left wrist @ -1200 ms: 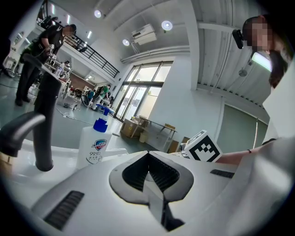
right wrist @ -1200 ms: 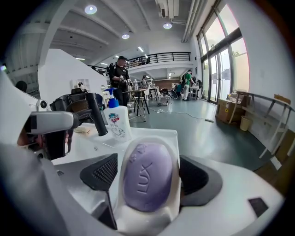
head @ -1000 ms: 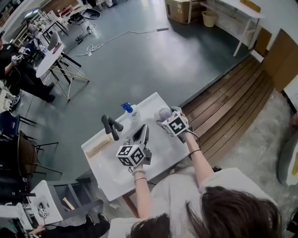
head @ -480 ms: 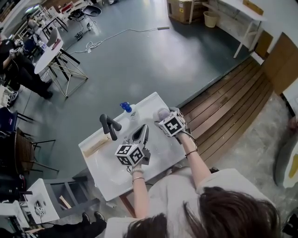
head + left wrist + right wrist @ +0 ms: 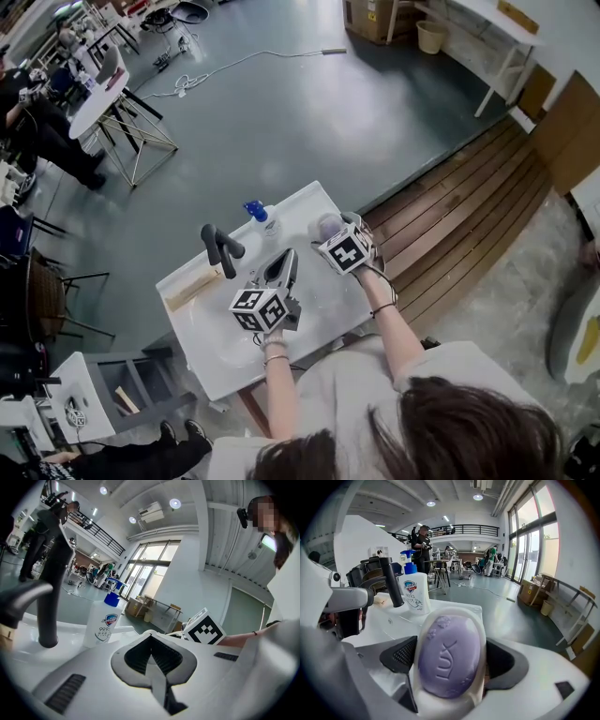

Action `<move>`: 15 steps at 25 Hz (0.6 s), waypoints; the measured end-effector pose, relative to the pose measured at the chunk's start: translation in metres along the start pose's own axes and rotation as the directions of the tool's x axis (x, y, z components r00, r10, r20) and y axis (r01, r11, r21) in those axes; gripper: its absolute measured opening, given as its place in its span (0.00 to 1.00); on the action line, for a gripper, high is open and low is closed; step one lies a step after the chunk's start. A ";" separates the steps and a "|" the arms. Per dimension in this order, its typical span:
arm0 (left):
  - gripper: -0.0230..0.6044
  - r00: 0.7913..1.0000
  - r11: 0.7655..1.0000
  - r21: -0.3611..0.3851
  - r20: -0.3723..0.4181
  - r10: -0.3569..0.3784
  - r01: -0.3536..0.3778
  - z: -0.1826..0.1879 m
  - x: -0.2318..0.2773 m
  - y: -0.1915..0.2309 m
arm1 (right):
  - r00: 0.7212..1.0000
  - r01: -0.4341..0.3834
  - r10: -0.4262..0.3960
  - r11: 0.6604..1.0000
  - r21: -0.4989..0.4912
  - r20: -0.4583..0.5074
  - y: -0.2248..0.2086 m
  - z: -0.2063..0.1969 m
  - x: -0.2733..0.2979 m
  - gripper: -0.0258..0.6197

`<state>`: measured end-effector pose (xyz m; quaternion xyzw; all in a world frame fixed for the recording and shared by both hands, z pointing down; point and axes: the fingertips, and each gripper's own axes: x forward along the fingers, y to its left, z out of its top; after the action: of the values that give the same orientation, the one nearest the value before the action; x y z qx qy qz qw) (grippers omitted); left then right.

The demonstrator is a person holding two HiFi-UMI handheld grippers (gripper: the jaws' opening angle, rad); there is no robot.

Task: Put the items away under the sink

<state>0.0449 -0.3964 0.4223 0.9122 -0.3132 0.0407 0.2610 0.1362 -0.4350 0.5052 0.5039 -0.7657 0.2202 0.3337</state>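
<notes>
Holds soap dish (image 5: 446,707) clamped in right gripper (image 5: 330,231), centre frame, as before; keeps left gripper (image 5: 151,658) clenched, empty; has stowed nothing yet.

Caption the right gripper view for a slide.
Right gripper clamps a white dish holding a purple oval soap bar.

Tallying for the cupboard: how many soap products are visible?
2. A white pump bottle with blue cap stands on the white sink counter; a purple soap bar lies in a white dish clamped in the right gripper. Others may be hidden.
</notes>
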 end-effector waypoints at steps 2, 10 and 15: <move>0.03 1.000 1.000 -0.004 0.001 0.003 -0.003 0.000 -0.001 0.001 | 1.000 0.004 -0.005 1.000 -0.029 -0.009 0.002 0.000 0.001 0.70; 0.03 1.000 1.000 -0.006 -0.009 -0.002 0.002 -0.004 0.000 0.002 | 1.000 0.013 -0.013 1.000 -0.028 -0.010 0.001 0.001 0.004 0.71; 0.03 1.000 1.000 -0.007 -0.006 -0.006 0.006 -0.005 0.001 0.001 | 0.999 0.039 -0.039 0.999 0.009 -0.004 -0.003 0.000 0.003 0.71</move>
<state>0.0451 -0.3952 0.4273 0.9121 -0.3099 0.0415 0.2653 0.1384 -0.4385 0.5073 0.5198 -0.7540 0.2183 0.3370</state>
